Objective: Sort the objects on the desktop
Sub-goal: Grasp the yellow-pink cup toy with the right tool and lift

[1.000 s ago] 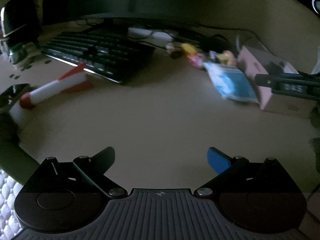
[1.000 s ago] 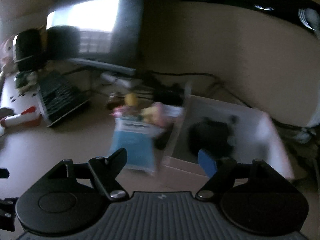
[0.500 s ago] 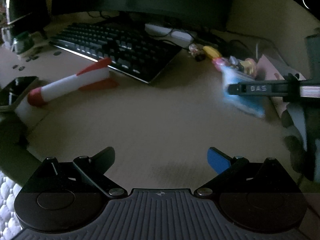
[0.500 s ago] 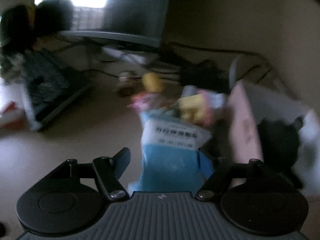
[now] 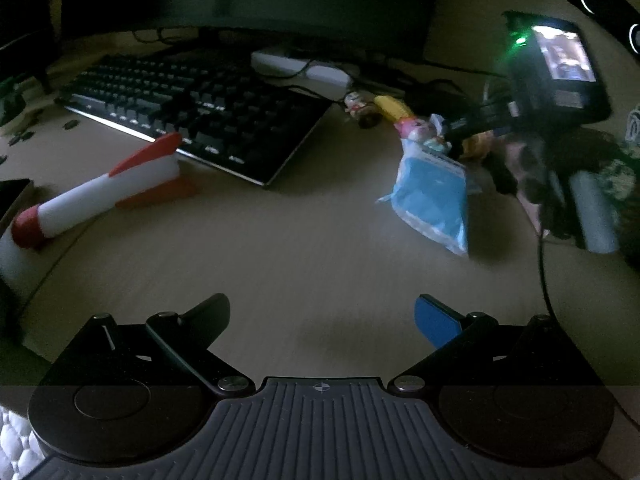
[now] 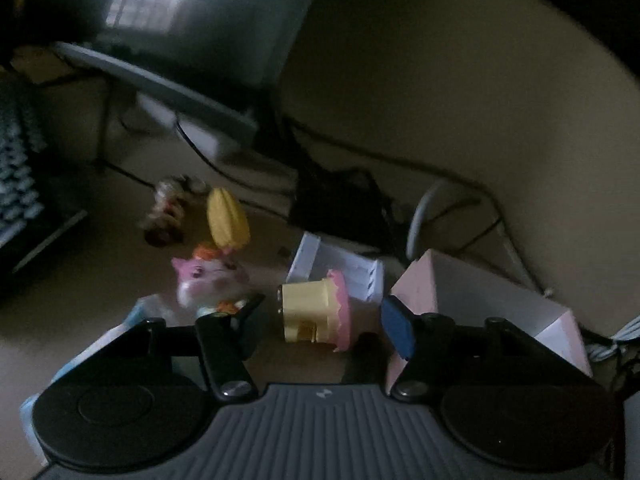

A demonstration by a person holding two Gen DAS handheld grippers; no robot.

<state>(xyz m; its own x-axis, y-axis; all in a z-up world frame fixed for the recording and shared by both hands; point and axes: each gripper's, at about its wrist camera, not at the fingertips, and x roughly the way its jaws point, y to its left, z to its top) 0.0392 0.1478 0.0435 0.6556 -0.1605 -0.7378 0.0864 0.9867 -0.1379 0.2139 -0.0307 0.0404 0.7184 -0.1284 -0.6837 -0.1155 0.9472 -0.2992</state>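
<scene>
The right claw point(image 6: 322, 316) has advanced from above the blue packet point(image 5: 434, 200) to the yellow toy house point(image 6: 314, 312), low centre frame. Its jaws are closing around the house without contact yet. The left claw point(image 5: 322, 316) hangs open and empty over bare worktop point(image 5: 280, 248).

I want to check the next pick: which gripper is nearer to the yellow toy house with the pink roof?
Right. The right gripper has the toy house just ahead between its closing jaws, not yet pressed. The left gripper hovers over bare desk, far from it.
</scene>
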